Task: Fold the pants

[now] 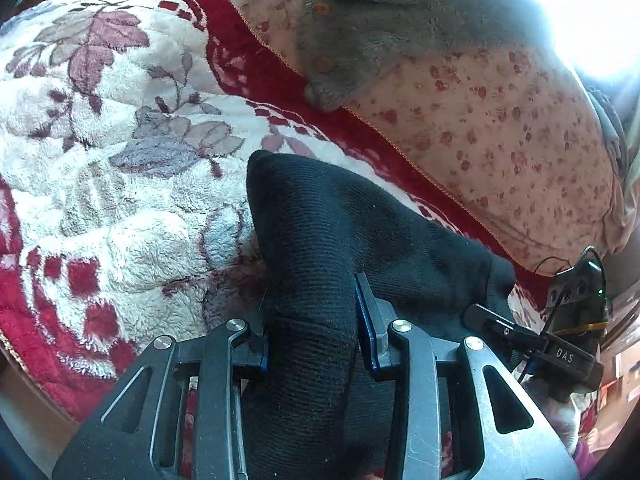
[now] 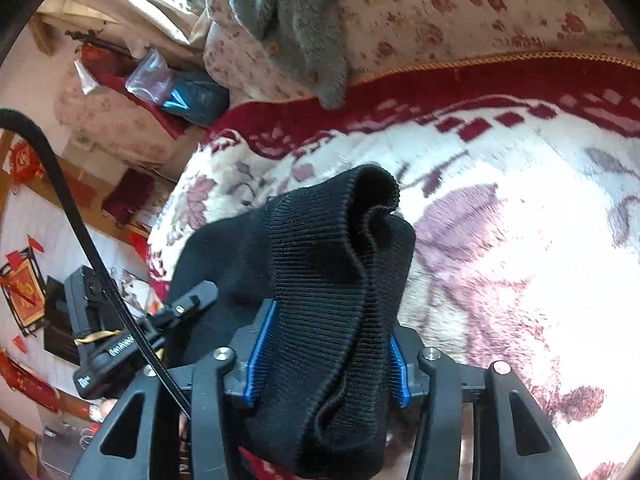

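Observation:
The black knit pants (image 1: 336, 236) hang bunched between both grippers above a fleece blanket. My left gripper (image 1: 312, 320) is shut on a thick fold of the pants, which fills the gap between its blue-padded fingers (image 1: 366, 320). In the right wrist view the ribbed cuff or waistband of the pants (image 2: 340, 264) stands up in a curl, and my right gripper (image 2: 328, 356) is shut on it. The right gripper also shows at the right edge of the left wrist view (image 1: 532, 340), and the left gripper shows at the left of the right wrist view (image 2: 160, 320).
The cream and red floral fleece blanket (image 1: 100, 160) covers the bed below. A pale floral pillow or quilt (image 1: 500, 128) lies behind, with a grey fleece garment (image 1: 380, 32) on it. The bed edge, red cushions and a teal item (image 2: 192, 98) are at left in the right wrist view.

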Demonstrator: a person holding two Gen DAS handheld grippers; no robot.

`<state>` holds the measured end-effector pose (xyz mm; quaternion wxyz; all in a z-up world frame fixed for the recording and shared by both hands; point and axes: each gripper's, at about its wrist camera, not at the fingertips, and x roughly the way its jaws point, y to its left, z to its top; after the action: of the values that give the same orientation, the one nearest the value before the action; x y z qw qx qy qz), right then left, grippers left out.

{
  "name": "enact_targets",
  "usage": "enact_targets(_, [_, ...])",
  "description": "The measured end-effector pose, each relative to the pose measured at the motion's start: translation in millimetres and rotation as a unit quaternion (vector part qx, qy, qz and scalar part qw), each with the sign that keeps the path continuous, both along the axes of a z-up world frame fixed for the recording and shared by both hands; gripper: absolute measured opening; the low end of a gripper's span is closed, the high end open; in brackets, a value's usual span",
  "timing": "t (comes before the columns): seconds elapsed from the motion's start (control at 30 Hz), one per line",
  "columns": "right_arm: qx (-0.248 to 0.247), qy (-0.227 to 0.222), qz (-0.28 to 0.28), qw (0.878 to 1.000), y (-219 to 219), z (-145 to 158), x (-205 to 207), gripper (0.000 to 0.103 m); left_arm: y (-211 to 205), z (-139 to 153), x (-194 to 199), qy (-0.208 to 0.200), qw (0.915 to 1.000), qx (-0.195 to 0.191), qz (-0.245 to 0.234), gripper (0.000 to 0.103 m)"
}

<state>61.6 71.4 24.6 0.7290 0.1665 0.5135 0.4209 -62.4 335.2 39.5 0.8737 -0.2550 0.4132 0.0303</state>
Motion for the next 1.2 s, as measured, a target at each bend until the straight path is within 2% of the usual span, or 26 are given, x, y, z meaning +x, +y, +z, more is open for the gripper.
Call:
enact_targets(0.03, [0.001,0.0,0.001,1.0,-1.7,-1.4,0.6,0.049,-0.8,-0.2,-0.2,-0.001,1.0,0.003,-0.001,0.038])
enact_targets(0.1, [-0.003,0.0,0.0,1.0,-4.3,-0.7,1.8,0.05,1.5,-3.4,1.2,0.008,0.9999,0.001,0.009,0.054])
enact_targets(0.2, [-0.02,-0.012,-0.001,1.0,-6.7,6.7,-0.9,0.05,11.6,-10.2,0.6,0.015,0.9991,-0.03,0.027,0.063])
enact_targets(0.27, [-0.038,-0.032,0.0,0.999,-8.8,15.0,-6.1,0.05,13.0,-9.9,-1.1,0.019,0.9988,-0.034,0.029,0.063])
enact_targets(0.33, [-0.059,-0.056,-0.001,0.997,-8.2,25.7,-14.1,0.05,9.9,-4.3,-4.7,0.022,0.999,-0.02,0.033,0.063])
enact_targets(0.53, [-0.099,-0.151,-0.012,0.984,-15.8,61.4,-37.3,0.05,-8.5,26.0,-22.8,0.009,0.9942,0.091,0.058,0.063])
enact_targets(0.63, [-0.098,-0.176,-0.011,0.979,-16.4,75.5,-47.9,0.05,-17.1,38.0,-31.7,0.001,0.9907,0.119,0.067,0.063])
enact_targets(0.8, [-0.09,-0.201,-0.006,0.975,-7.6,86.3,-65.4,0.05,-35.9,54.8,-45.5,-0.023,0.9839,0.158,0.08,0.063])
enact_targets(0.97, [-0.079,-0.236,-0.004,0.969,-9.2,91.8,-84.3,0.052,-49.2,61.9,-57.5,-0.034,0.9811,0.169,0.088,0.063])
enact_targets(1.2, [-0.082,-0.231,0.004,0.969,-8.0,85.5,-97.7,0.054,-65.8,63.0,-67.5,-0.036,0.9779,0.185,0.09,0.063])
